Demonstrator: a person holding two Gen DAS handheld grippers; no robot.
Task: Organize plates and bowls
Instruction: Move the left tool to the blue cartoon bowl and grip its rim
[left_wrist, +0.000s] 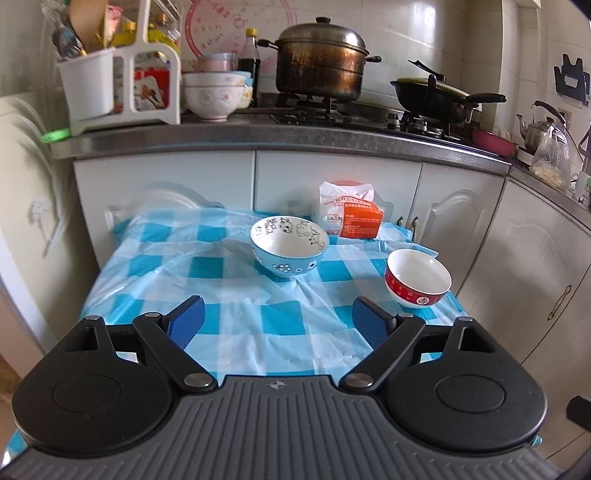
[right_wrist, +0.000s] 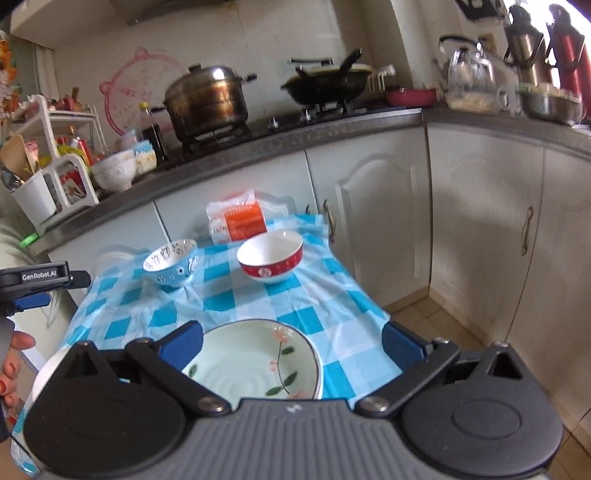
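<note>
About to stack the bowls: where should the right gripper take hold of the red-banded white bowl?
Probably by the rim. The red-banded white bowl stands upright and empty, so the open right gripper can drop one finger inside its near wall and one outside, coming from above past the pale green flowered plate.

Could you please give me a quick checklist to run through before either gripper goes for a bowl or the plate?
1. Left gripper open and holding nothing: ok.
2. Right gripper open, holding nothing: ok.
3. Blue bowl upright, free of neighbours: ok.
4. Red bowl upright, but near the table's right edge: ok, with care.
5. Green flowered plate flat below the right gripper: ok.
6. Checked tablecloth smooth: not ok, wrinkled.
</note>
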